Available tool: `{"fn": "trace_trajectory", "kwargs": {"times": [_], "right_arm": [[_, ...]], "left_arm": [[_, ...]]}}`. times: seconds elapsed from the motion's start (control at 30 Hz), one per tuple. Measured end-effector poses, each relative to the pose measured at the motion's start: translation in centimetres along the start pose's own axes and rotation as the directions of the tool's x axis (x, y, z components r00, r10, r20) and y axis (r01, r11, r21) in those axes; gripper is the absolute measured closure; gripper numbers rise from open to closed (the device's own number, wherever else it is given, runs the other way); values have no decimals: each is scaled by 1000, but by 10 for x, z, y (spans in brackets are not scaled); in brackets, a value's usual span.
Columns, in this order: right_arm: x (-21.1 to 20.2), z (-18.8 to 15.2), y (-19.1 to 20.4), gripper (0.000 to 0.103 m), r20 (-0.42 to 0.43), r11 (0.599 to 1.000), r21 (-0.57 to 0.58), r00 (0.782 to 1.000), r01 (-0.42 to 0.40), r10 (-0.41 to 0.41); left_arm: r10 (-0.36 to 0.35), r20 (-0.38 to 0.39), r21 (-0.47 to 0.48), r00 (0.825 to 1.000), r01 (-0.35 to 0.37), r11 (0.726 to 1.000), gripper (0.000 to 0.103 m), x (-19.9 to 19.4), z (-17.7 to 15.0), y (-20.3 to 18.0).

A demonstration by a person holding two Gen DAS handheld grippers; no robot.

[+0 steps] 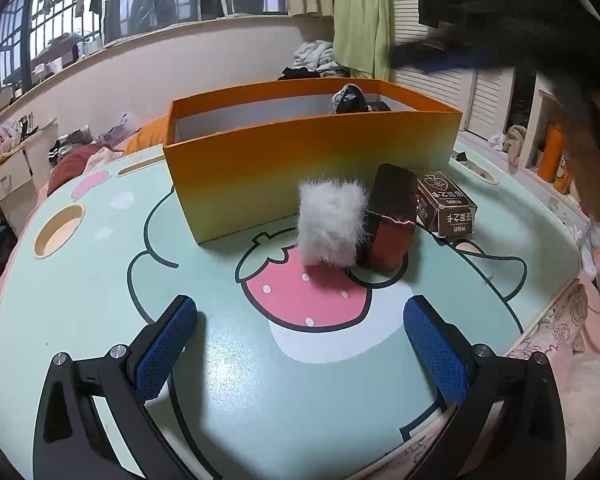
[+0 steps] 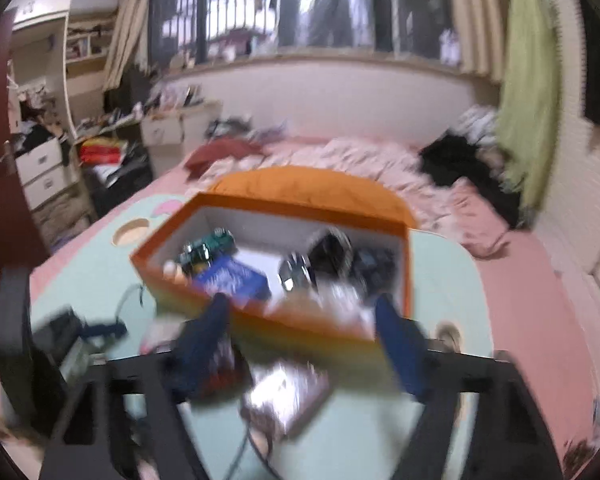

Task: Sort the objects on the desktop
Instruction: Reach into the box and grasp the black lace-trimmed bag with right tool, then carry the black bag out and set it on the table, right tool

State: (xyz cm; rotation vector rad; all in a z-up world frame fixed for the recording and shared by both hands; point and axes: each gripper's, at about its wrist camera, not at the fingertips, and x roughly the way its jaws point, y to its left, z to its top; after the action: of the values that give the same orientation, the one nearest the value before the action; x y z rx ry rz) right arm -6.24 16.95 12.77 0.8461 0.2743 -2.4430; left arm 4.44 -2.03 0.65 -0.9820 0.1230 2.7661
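I am working in a home bedroom. A bed (image 2: 340, 160) with rumpled pink bedding fills the middle of the room, and a small mint lap table (image 1: 80, 300) printed with a strawberry sits on it. Clothes hang along the barred window (image 2: 300, 4), and a green garment (image 2: 528, 92) hangs at the right wall. White drawer units (image 2: 44, 172) and shelves (image 2: 84, 48) at the left are heaped with household clutter.
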Motion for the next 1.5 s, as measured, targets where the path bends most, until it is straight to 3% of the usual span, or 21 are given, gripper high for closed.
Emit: {"fn": "trace_trajectory", "kwargs": {"times": [0.1, 0.17, 0.2, 0.27, 0.37, 0.47, 0.57, 0.63, 0.73, 0.8, 0.9, 1.03, 1.1, 1.13, 1.17, 1.2, 1.23, 1.27, 1.37, 1.5], "right_arm": [[44, 34, -7, 48, -107, 994, -73, 990, 84, -92], [79, 44, -14, 50, -210, 992, -88, 972, 91, -107], [92, 45, -15, 55, -245, 992, -87, 963, 90, -108], [112, 42, -28, 86, -303, 991, -73, 944, 116, -133], [103, 44, -39, 92, -254, 998, 5, 965, 66, -63], [45, 48, -42, 92, -60, 999, 48, 998, 6, -4], [-24, 42, -37, 92, 130, 996, 58, 990, -68, 60], [-58, 32, -39, 92, 189, 993, 50, 977, -105, 94], [-75, -2, -33, 91, 119, 994, 6, 987, -108, 107], [-59, -33, -34, 91, 14, 997, 12, 997, -72, 72], [-12, -76, -35, 91, -124, 998, 59, 992, -30, 37], [7, -78, -19, 90, -61, 998, 43, 997, -43, 46], [8, -71, -10, 87, -25, 999, 17, 999, -46, 47], [8, -68, -8, 78, 2, 999, 13, 999, -39, 39], [6, -68, -6, 63, 17, 999, 20, 999, -43, 43], [2, -68, -6, 54, 39, 999, 31, 998, -44, 43], [-8, -73, -4, 33, 82, 998, 46, 996, -34, 30], [-17, -78, -2, 22, 118, 998, 49, 993, -27, 21], [-41, -104, 8, 13, 186, 1000, -1, 983, 3, -3], [-33, -133, 10, 1, 105, 993, 24, 988, 113, -115]], "left_arm": [[-2, 2, 0, 1000, 2, 1000, 0, 0, 0, 1], [-2, 2, 0, 1000, 2, 1000, 0, 0, 1, 0], [-1, 2, 0, 1000, 1, 1000, 0, 0, 1, 0], [-1, 2, 1, 1000, 1, 1000, 0, 0, 1, -1], [-2, 3, -1, 1000, 2, 1000, 0, -1, 2, -3], [-1, 3, -1, 1000, 1, 1000, 0, -1, 2, -4], [-1, 3, -1, 1000, 1, 1000, 0, -1, 2, -4], [-1, 3, -1, 1000, 1, 1000, 0, -1, 2, -4], [-1, 2, -1, 1000, 1, 1000, 0, 0, 2, -4], [-1, 2, -1, 1000, 1, 1000, 0, 0, 2, -5], [1, 1, -1, 1000, -1, 1000, 0, 0, 2, -6], [-3, 2, -1, 1000, 3, 1000, 0, -1, 2, -5], [-3, 2, -1, 1000, 3, 1000, 0, -1, 3, -5], [-3, 2, -1, 1000, 3, 1000, 0, -2, 3, -5], [-3, 1, -1, 1000, 3, 1000, 0, -1, 3, -5], [-3, 2, -1, 1000, 3, 1000, 0, -2, 3, -5], [-3, 1, -1, 1000, 3, 1000, 0, -2, 3, -5], [-3, 1, -1, 1000, 3, 1000, 0, -1, 3, -5], [-2, 1, -1, 1000, 2, 1000, 0, -1, 3, -5], [-2, 1, -1, 1000, 2, 1000, 0, -1, 3, -5]]}}
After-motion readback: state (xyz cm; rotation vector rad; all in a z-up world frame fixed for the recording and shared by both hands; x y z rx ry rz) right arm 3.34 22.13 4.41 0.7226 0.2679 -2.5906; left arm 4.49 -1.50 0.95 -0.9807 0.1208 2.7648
